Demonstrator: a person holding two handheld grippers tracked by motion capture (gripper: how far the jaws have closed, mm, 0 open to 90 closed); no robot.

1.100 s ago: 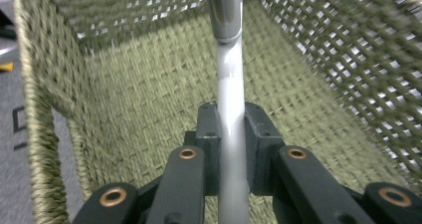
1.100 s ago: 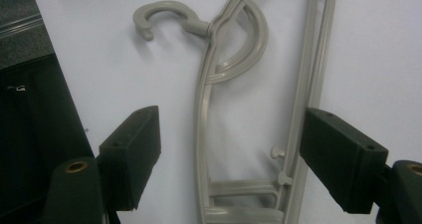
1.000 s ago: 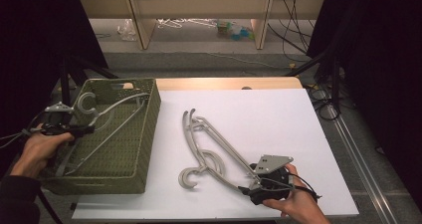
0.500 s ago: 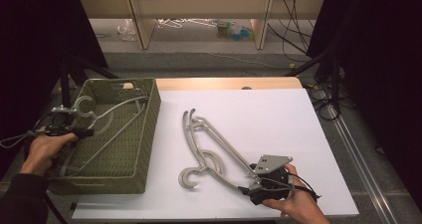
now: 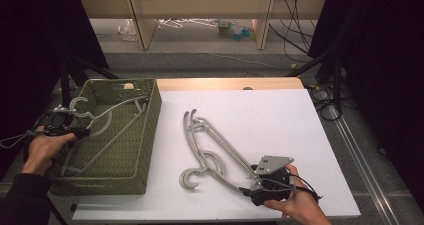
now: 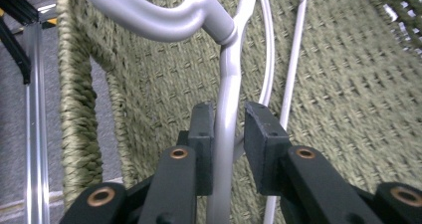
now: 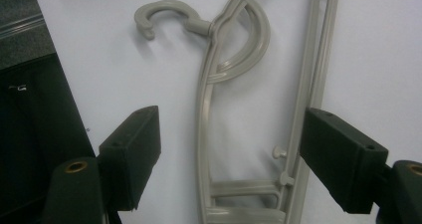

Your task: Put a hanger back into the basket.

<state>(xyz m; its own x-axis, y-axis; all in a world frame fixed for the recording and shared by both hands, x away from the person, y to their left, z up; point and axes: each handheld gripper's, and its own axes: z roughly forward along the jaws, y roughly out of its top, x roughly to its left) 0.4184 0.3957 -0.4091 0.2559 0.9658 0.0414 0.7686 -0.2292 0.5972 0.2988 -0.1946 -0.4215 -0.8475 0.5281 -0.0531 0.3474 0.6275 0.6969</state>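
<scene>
A green woven basket [image 5: 148,135] stands at the left of the white table [image 5: 280,120]. A silver hanger [image 5: 102,117] leans inside it, its hook raised over the left rim. My left gripper [image 5: 80,132] is shut on that silver hanger [image 6: 225,84] just below the hook, with the jaws of my left gripper [image 6: 229,117] close on either side of the neck and the basket wall [image 6: 348,109] behind. A grey plastic hanger [image 5: 210,150] lies flat on the table. My right gripper [image 5: 250,186] hovers open over its lower end; the grey hanger [image 7: 209,99] lies between the wide jaws of my right gripper [image 7: 231,129].
The table's front edge runs just below my right hand. Black stand legs [image 5: 70,75] rise behind the basket, and cables [image 5: 325,105] trail off the table's right side. Wooden shelving [image 5: 200,5] stands far behind.
My left hand has drawn slightly back and down along the basket's left rim with the silver hanger. The right gripper and the grey hanger have not moved.
</scene>
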